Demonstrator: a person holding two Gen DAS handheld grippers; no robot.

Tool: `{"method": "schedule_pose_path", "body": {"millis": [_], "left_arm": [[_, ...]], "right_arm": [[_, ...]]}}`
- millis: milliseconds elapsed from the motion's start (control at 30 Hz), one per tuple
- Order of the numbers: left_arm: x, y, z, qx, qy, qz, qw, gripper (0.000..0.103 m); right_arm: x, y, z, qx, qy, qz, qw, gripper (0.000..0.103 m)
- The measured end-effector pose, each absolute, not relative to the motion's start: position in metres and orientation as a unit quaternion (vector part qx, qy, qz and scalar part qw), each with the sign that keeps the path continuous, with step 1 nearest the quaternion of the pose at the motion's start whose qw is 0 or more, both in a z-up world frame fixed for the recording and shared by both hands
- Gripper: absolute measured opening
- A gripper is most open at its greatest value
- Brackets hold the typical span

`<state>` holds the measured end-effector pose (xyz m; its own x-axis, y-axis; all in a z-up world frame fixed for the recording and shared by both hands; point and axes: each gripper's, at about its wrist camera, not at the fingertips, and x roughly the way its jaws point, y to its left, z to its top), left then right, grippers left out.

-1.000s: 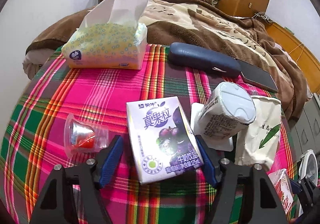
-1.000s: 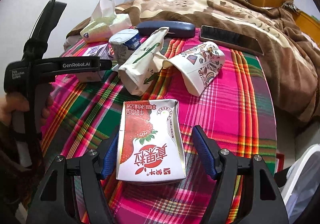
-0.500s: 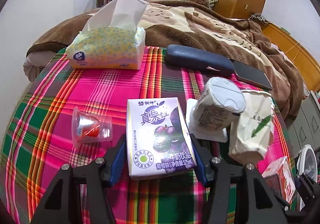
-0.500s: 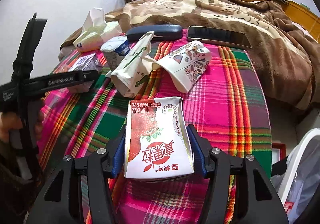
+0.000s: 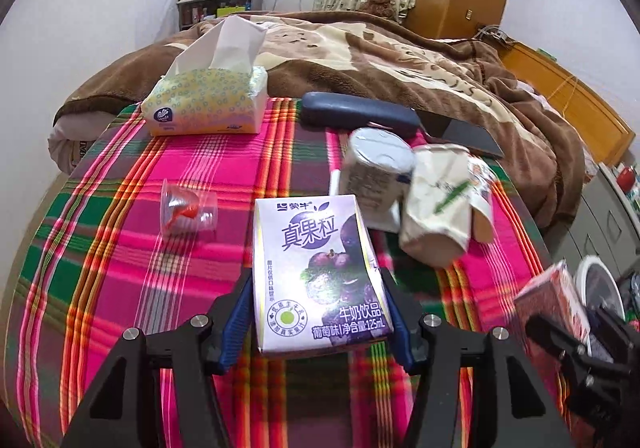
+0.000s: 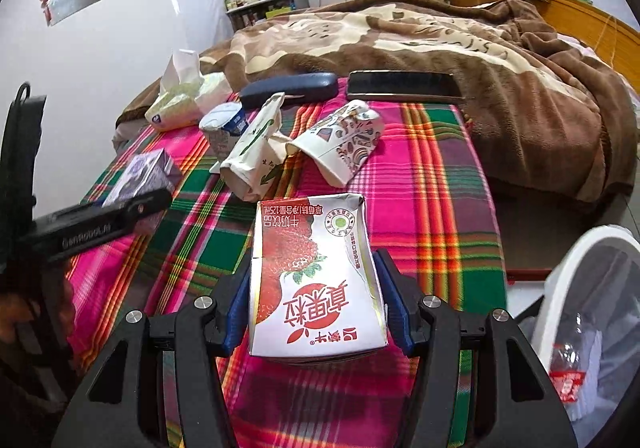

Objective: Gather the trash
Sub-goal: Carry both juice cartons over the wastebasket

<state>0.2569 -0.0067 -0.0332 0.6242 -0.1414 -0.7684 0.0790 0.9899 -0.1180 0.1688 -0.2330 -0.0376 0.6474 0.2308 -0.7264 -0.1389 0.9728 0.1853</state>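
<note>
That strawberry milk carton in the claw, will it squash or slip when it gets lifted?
The strawberry carton looks dented and torn along its right edge, so it is probably empty, light and easy to crush further. The right claw presses its flat sides with blue pads, so slipping seems unlikely. Its glossy skin might slide if the grip loosens.

Glossy paper cartons [image 5: 320, 276], woven plaid cloth [image 5: 120, 248].

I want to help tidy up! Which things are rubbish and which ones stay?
Rubbish: purple milk carton, strawberry milk carton, yogurt cup, crumpled paper cups, plastic jelly cup.

Stay: tissue pack, glasses case, phone.
</note>
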Motion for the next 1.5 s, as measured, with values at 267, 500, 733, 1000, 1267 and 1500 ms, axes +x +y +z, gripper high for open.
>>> {"method": "schedule_pose_path", "body": {"millis": [267, 500, 733, 1000, 1267, 1500], "left_arm": [[0.218, -0.028, -0.018, -0.022, 0.415, -0.083, 0.906, 0.058], [0.19, -0.053, 0.001, -0.01, 0.396, -0.111, 0.911, 0.058], [0.168, -0.09, 0.015, 0.01, 0.38, -0.149, 0.913, 0.058], [0.148, -0.136, 0.024, 0.041, 0.361, -0.184, 0.913, 0.058], [0.139, -0.186, 0.024, 0.05, 0.364, -0.229, 0.901, 0.058], [0.13, -0.23, 0.021, 0.069, 0.366, -0.264, 0.89, 0.058]], "right_arm": [[0.147, -0.251, -0.027, 0.068, 0.39, 0.079, 0.915, 0.058], [0.13, -0.273, -0.02, 0.078, 0.376, 0.063, 0.921, 0.058], [0.11, -0.3, -0.012, 0.088, 0.36, 0.026, 0.929, 0.058], [0.089, -0.338, -0.006, 0.104, 0.343, -0.02, 0.933, 0.058], [0.076, -0.373, -0.01, 0.116, 0.341, -0.062, 0.931, 0.058], [0.066, -0.402, -0.013, 0.122, 0.343, -0.1, 0.926, 0.058]]}}
